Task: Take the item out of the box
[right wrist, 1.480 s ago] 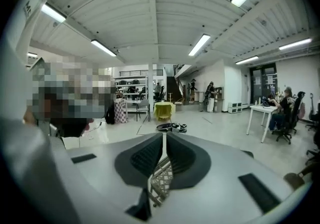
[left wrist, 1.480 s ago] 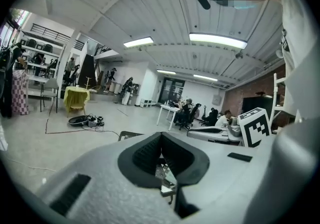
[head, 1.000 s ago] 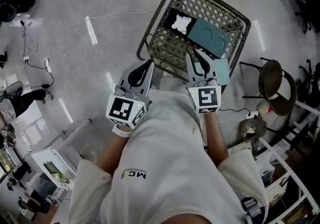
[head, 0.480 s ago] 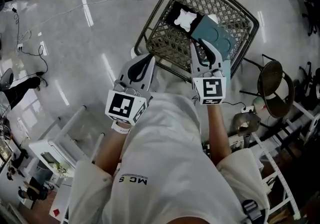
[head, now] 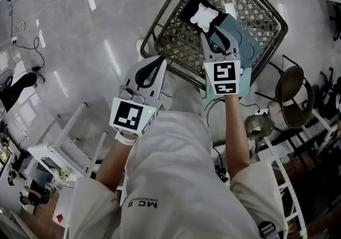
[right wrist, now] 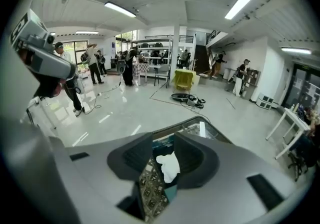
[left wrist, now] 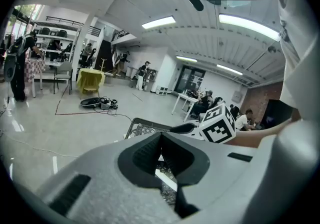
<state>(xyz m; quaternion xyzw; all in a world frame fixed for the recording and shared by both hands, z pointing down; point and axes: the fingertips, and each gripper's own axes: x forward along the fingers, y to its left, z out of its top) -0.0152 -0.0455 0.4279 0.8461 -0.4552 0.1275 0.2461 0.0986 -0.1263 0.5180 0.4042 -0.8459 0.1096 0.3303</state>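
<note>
Teal item (head: 244, 39) lies in wire basket (head: 173, 38), long axis diagonal.

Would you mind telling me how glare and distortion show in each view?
Head view: sharp, with bright light streaks glaring on the glossy floor. Left gripper view: heavy fisheye bending and black rounded corners. Right gripper view: the same fisheye, with the ceiling lights blown out white.

You have two grippers (left gripper (head: 159, 63), right gripper (head: 217, 40)), one wire basket (head: 178, 40), one teal box (head: 246, 40), one white piece (head: 205, 17).
</note>
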